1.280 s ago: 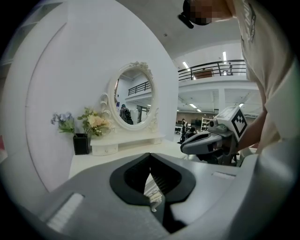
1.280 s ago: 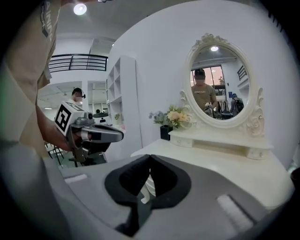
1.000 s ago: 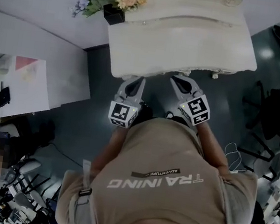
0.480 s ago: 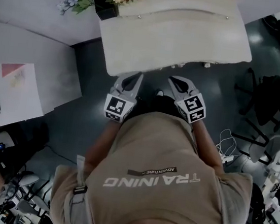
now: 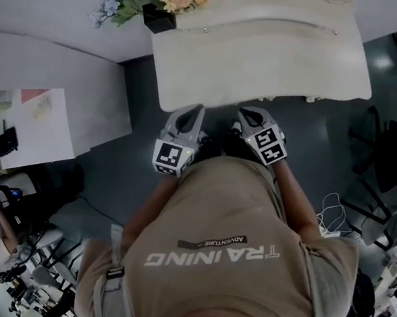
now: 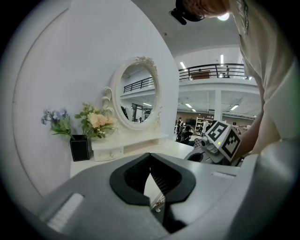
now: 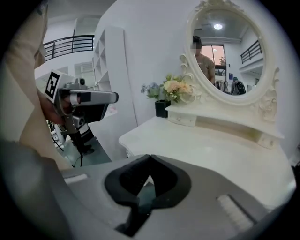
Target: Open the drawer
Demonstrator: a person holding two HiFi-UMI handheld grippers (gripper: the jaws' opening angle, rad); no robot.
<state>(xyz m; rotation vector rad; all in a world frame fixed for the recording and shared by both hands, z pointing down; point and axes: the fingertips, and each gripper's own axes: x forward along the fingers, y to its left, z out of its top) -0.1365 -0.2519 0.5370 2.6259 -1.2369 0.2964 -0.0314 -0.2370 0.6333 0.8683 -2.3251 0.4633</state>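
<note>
The grey left gripper (image 5: 194, 110) and grey right gripper (image 5: 245, 114), each with jaws pressed together on nothing, are hovering just off the front edge of the cream, curved-top dressing table (image 5: 269, 62). Its drawer is sitting tucked beneath that edge, seemingly marked by a small brassy knob (image 6: 157, 203).

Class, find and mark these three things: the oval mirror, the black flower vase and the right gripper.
oval mirror (image 6: 138, 96), left gripper view, middle of the glass.
black vase (image 6: 79, 148), left gripper view, its front face.
right gripper (image 7: 150, 156), right gripper view, where its closed fingers meet.
</note>
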